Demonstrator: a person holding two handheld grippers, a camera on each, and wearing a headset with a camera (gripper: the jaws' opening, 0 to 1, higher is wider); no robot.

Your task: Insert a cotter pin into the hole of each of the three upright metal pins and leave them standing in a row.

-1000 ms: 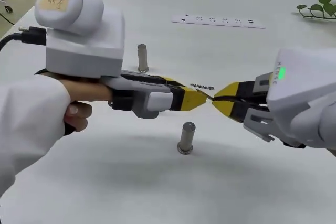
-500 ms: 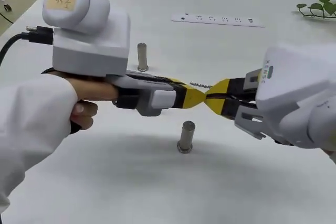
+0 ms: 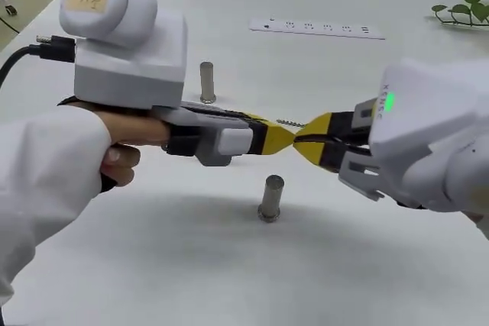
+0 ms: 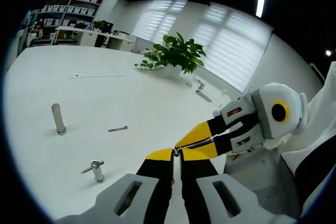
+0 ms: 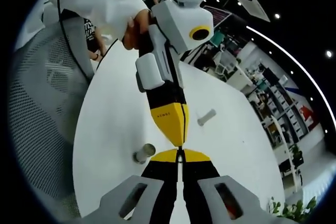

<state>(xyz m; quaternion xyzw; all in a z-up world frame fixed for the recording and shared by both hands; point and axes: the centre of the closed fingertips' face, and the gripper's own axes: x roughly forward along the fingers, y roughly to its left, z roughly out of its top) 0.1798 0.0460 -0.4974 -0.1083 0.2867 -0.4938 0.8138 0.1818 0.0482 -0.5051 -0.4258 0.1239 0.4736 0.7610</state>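
White counter (image 3: 229, 280) in an open office. In the head view a power strip (image 3: 317, 30) lies far off at 12 o'clock and a potted plant (image 3: 462, 9) at 2 o'clock. The left gripper (image 3: 289, 138) enters from 9 o'clock and the right gripper (image 3: 299, 141) from 3 o'clock. Their yellow tips meet nose to nose above the counter. Both grippers are clenched, jaws pressed together; whether a cotter pin is pinched at the tips cannot be told. 1 loose cotter pin (image 3: 291, 123) lies flat at 12 o'clock, just beyond the tips. The far pin (image 3: 207, 82) stands upright at 11 o'clock and the near pin (image 3: 270, 198) at 7 o'clock, well apart. In the left gripper view a tall pin (image 4: 58, 118) stands at 9 o'clock of the tips, and a short pin (image 4: 95, 170) at 8 o'clock has a thin bar projecting from its side
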